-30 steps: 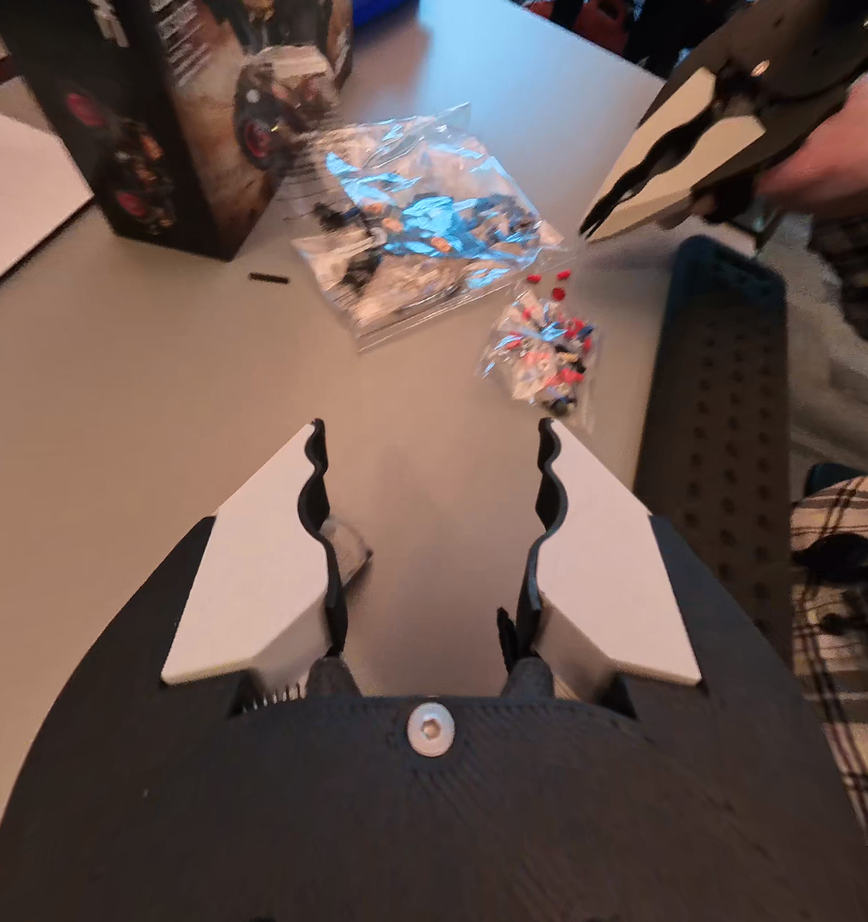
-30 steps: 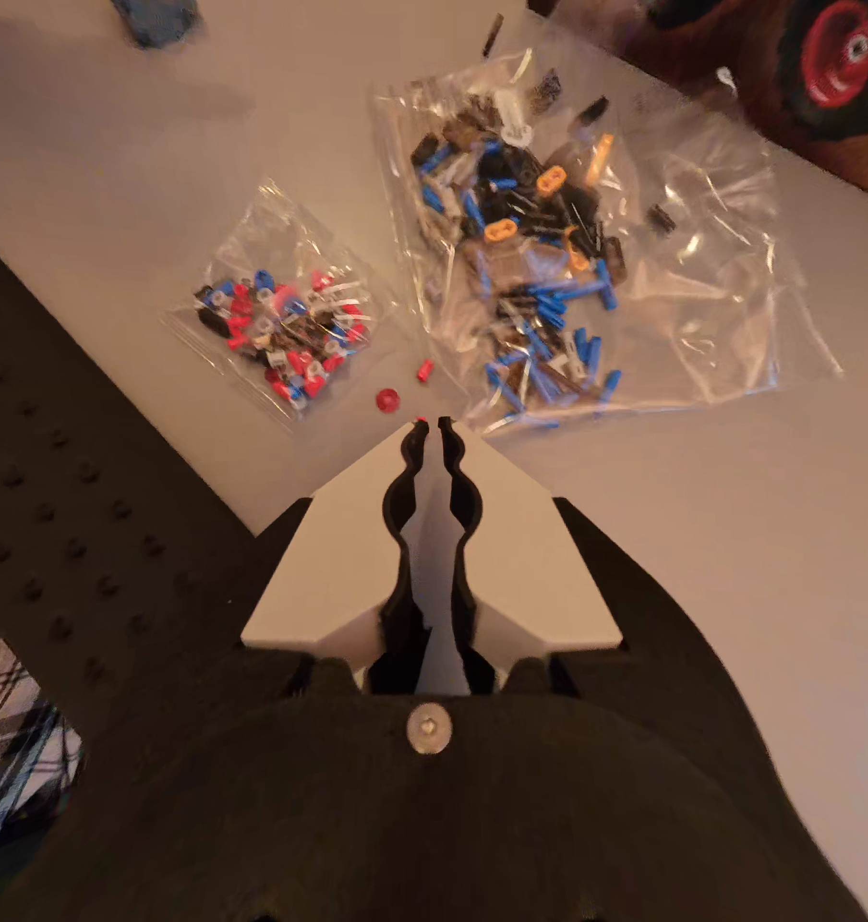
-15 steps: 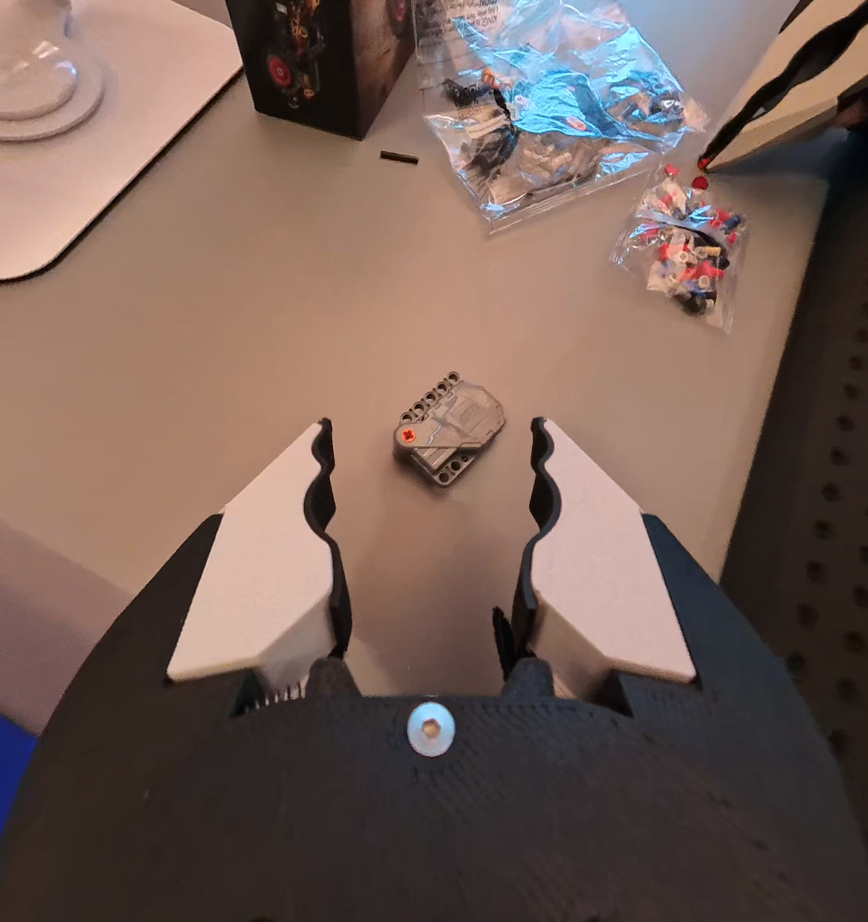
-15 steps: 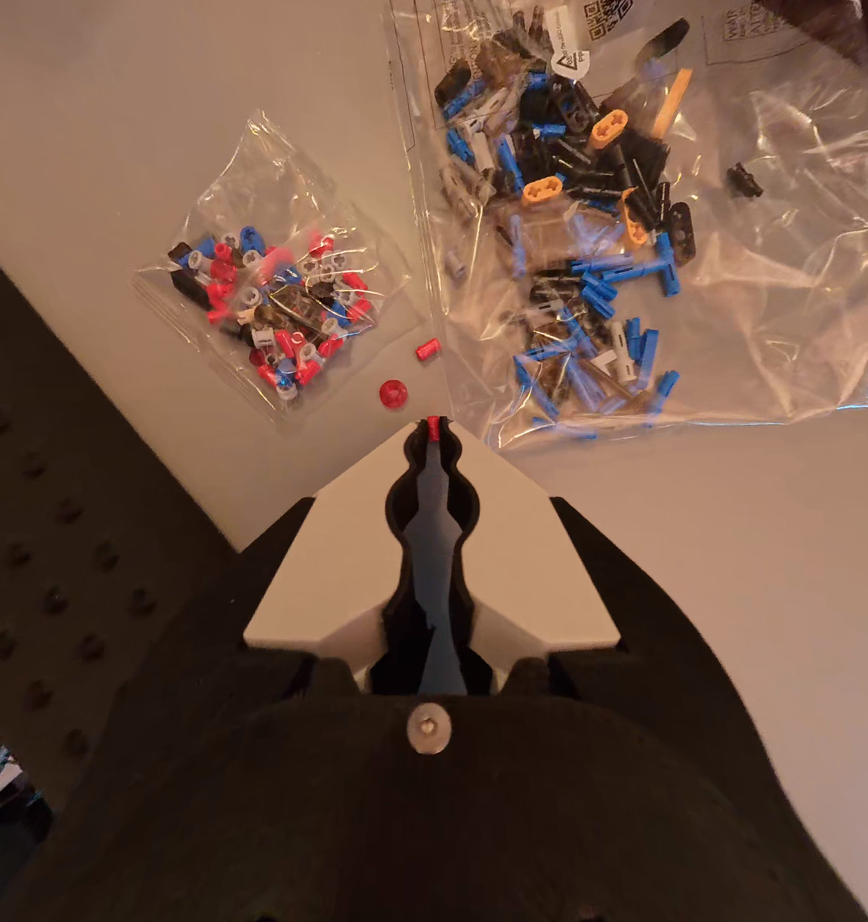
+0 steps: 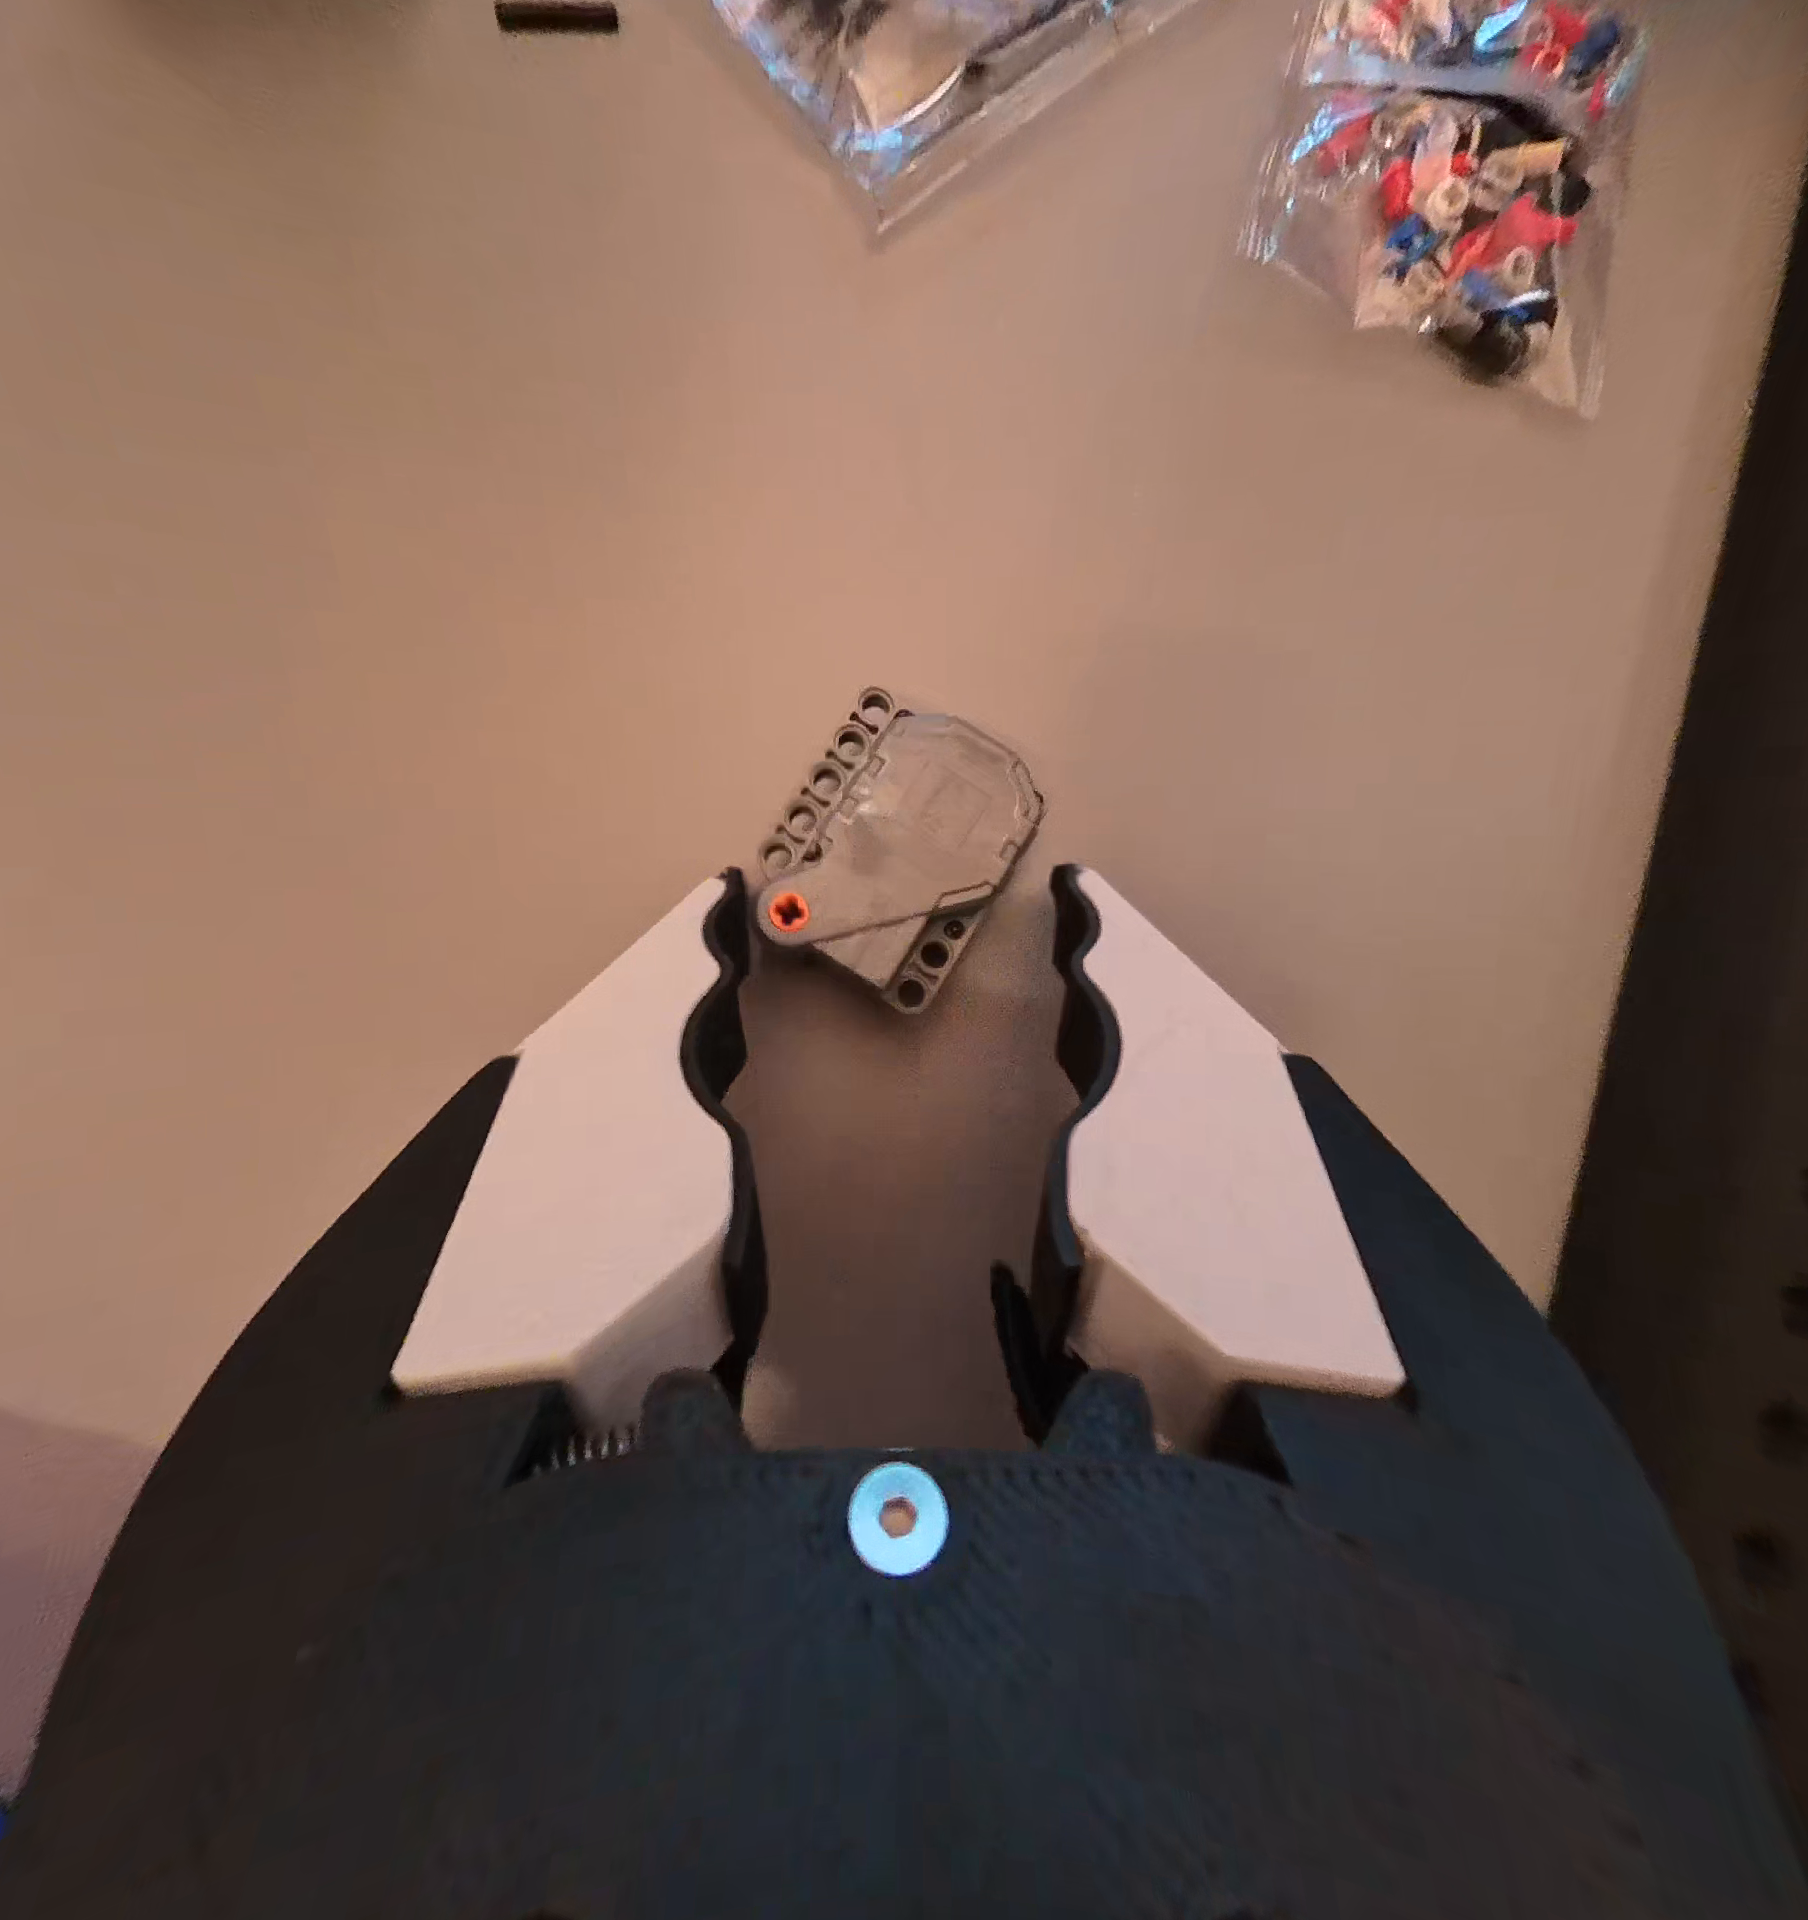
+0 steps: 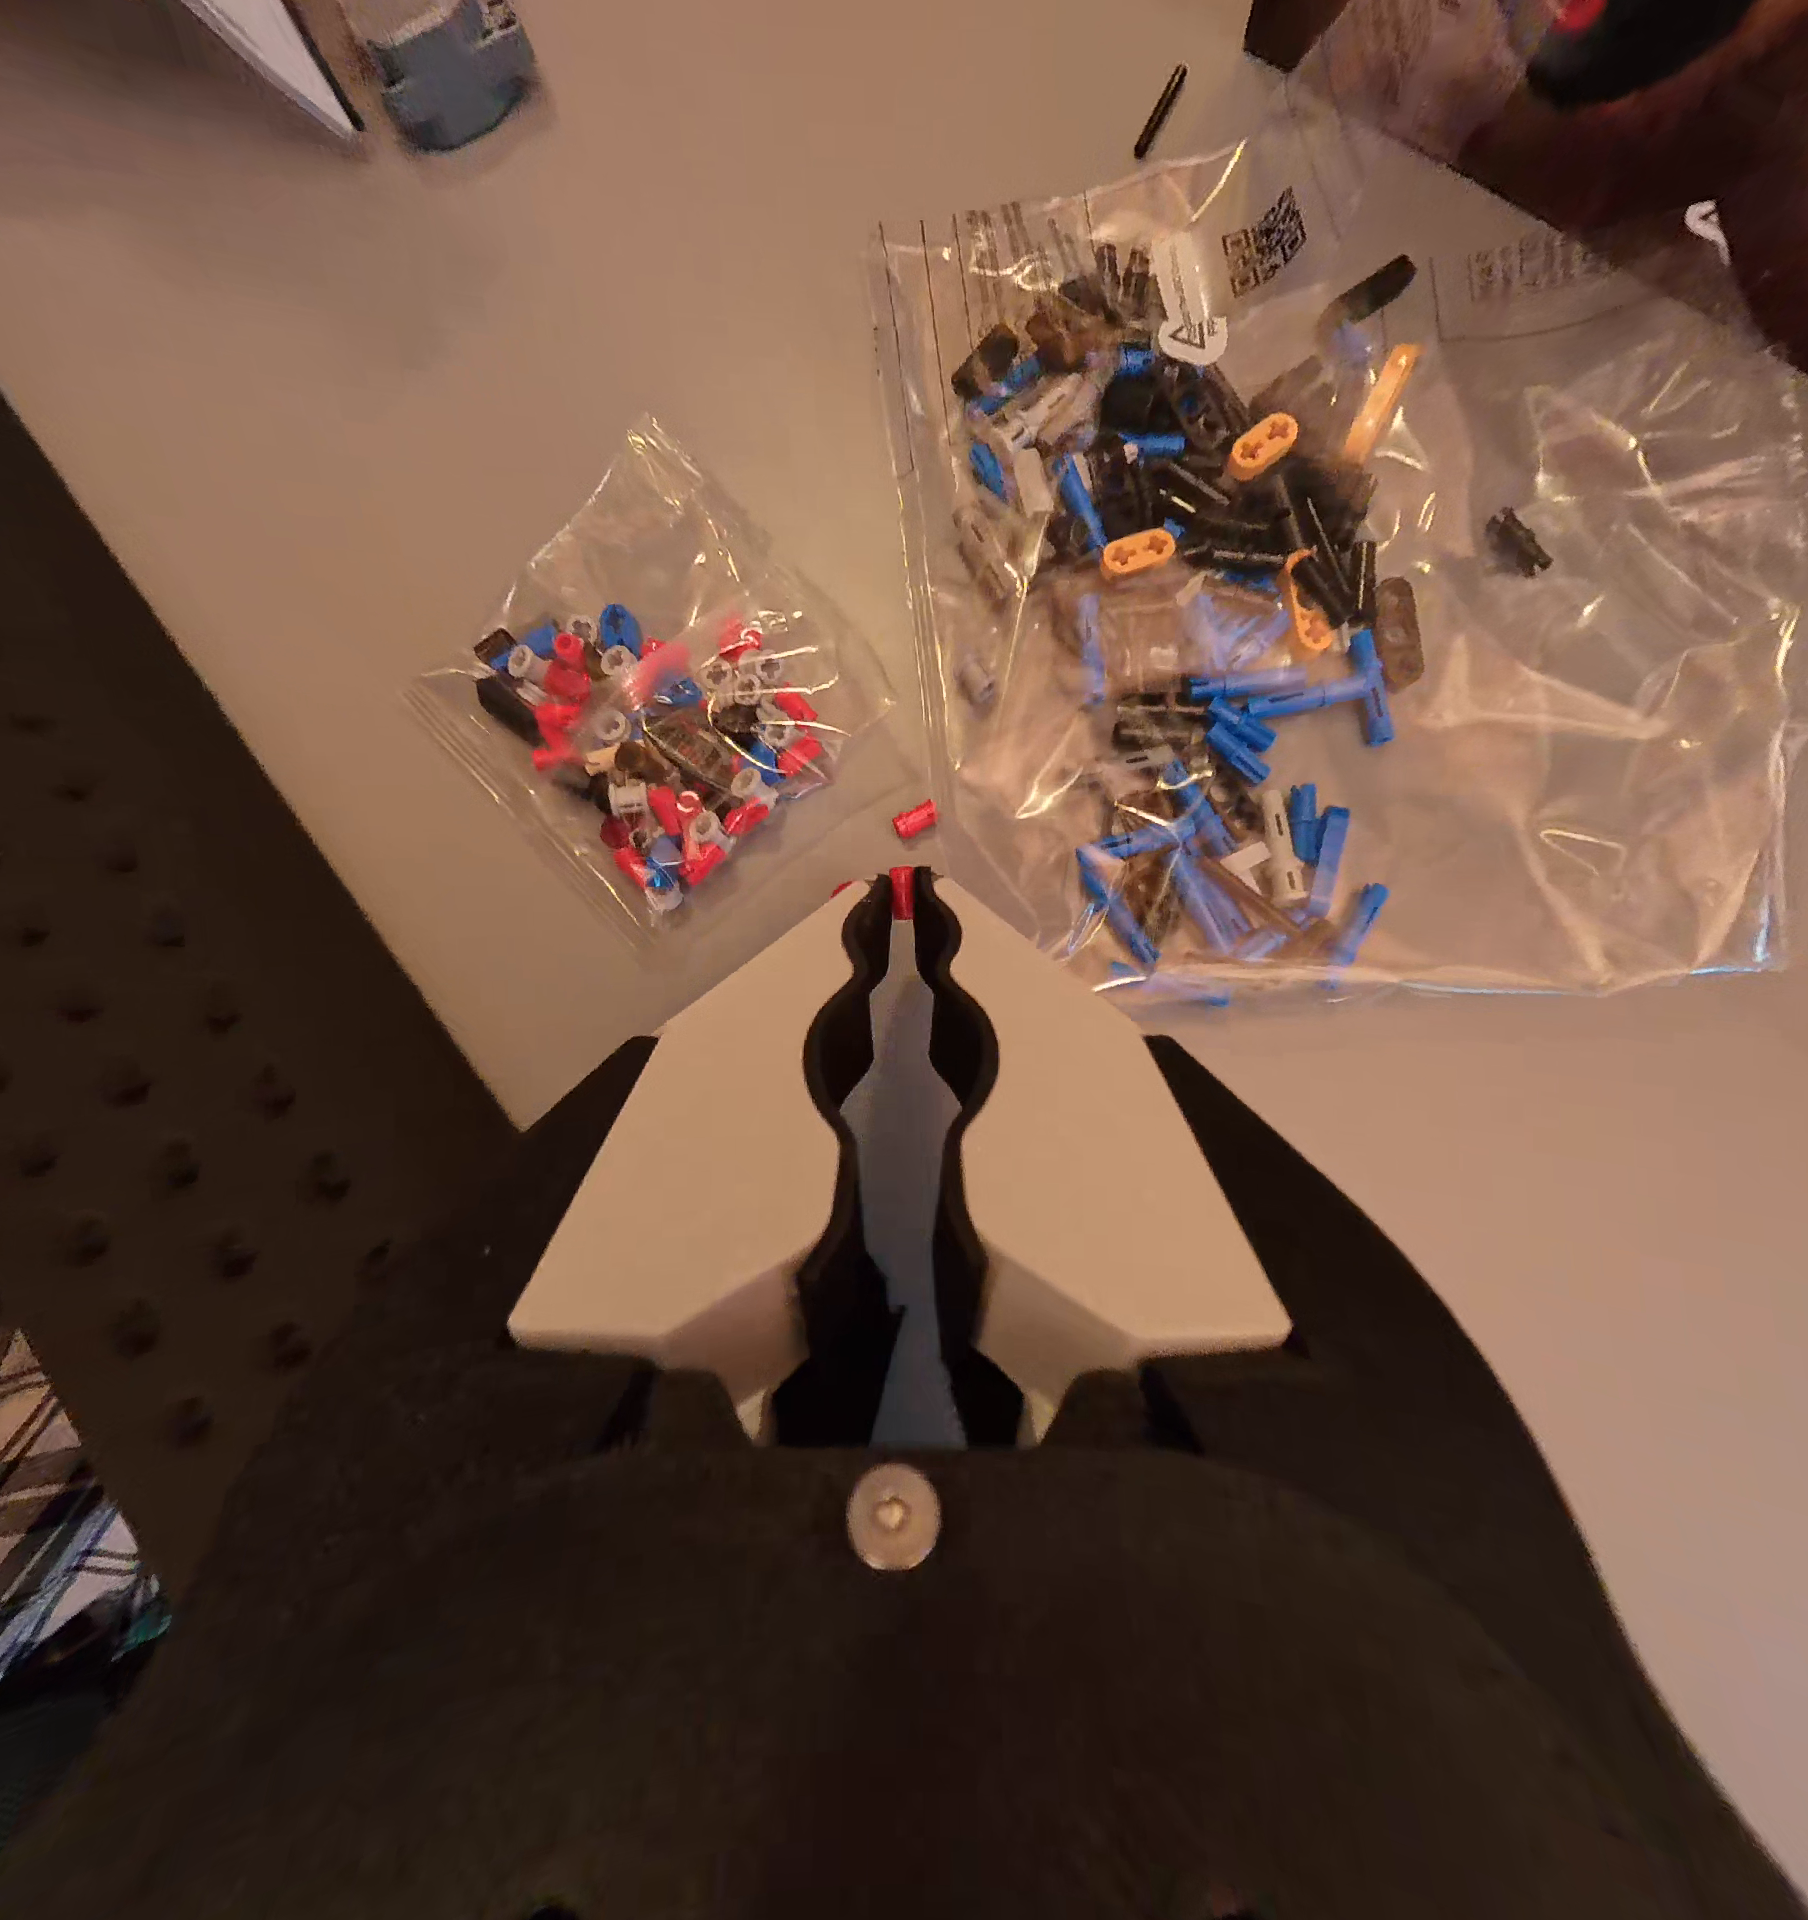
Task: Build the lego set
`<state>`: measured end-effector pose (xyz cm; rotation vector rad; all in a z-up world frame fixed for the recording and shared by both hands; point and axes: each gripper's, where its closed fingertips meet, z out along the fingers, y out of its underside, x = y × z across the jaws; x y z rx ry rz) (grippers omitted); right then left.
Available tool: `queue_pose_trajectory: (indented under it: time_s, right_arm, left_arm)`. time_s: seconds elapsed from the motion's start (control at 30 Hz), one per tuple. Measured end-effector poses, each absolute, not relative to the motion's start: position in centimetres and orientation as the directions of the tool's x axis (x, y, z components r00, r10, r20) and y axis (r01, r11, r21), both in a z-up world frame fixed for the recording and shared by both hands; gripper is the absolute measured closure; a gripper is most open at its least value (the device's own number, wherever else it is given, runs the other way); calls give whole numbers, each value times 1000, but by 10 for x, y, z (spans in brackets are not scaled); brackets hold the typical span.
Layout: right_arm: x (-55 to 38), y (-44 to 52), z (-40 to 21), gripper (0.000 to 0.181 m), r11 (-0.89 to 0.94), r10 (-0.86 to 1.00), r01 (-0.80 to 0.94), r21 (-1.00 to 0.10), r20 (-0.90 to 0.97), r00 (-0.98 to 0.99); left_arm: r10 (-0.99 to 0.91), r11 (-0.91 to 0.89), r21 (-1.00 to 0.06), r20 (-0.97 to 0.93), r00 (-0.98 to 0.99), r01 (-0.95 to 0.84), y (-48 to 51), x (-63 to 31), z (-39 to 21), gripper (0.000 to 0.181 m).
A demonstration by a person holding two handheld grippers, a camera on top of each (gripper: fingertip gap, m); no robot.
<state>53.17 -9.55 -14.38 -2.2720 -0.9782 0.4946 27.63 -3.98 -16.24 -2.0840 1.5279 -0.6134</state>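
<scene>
Left wrist view: left gripper (image 5: 895, 883) sits low over the table (image 5: 360, 520), fingers spread wide with nothing between them. Grey lego motor block (image 5: 895, 847) lies flat just past the tips, its orange axle hole almost touching the left fingertip (image 5: 718, 899). Half a second ago the block lay clear ahead of the tips; now it sits right at them. Small bag (image 5: 1440, 197) of red, blue and white parts lies at top right, a corner of the large bag (image 5: 910, 94) at top centre, a loose black pin (image 5: 557, 16) at the top edge. Dark perforated panel (image 5: 1762, 935) runs down the right side.

Right wrist view: right gripper (image 6: 900, 891) is clamped on a small red piece (image 6: 901, 894) at its very tips, as it was half a second ago. Red pin (image 6: 913, 818) lies loose on the table just ahead, between the small bag (image 6: 661, 727) and the large bag (image 6: 1295, 644). Large bag carries printed text, a square code and a white sticker; not transcribed. Grey block shows blurred at top left.
</scene>
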Motion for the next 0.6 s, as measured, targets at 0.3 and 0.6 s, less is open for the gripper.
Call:
queue_pose_trajectory:
  time_s: [0.3,0.6]
  right_arm:
    - [508,-78,-124,180,-483,776,527,-699,-62,628]
    - [481,-67,-109,180,-432,805,512,-743,-62,590]
  left_arm:
    - [-953,-279,-641,91,290,-715,-53,306,-162,137]
    - [-961,-249,-636,69,267,-731,-68,327,-162,117]
